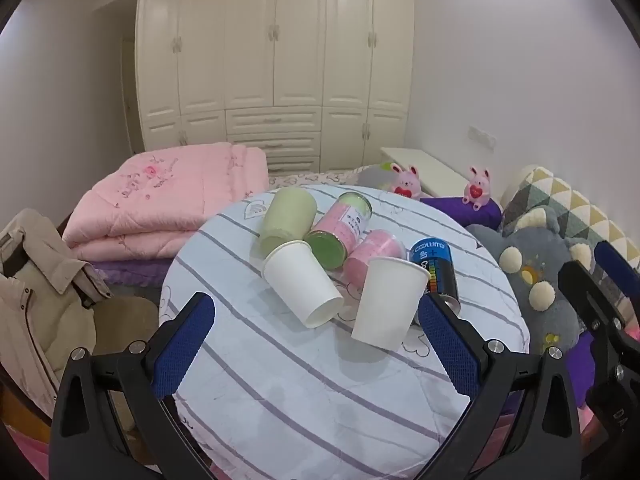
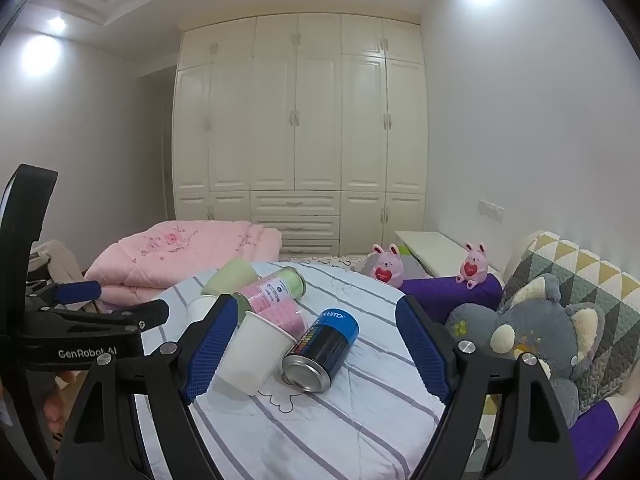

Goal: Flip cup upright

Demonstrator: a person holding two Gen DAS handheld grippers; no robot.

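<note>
On a round table with a striped cloth [image 1: 304,392] lie several containers on their sides. A white paper cup [image 1: 302,282] lies with its base toward me. A second white paper cup [image 1: 386,304] leans tilted, rim against the others; it also shows in the right wrist view [image 2: 256,356]. My left gripper [image 1: 316,344] is open and empty, just in front of both cups. My right gripper [image 2: 316,352] is open and empty, its fingers either side of the second cup and a blue-black can [image 2: 322,346].
A pale green cup [image 1: 286,216], a pink-green can [image 1: 340,228], a pink cup [image 1: 370,254] and the blue-black can [image 1: 438,268] crowd the table's far half. A pink quilt [image 1: 168,196] lies left, a grey plush toy [image 1: 536,272] right, a wardrobe [image 1: 276,60] behind.
</note>
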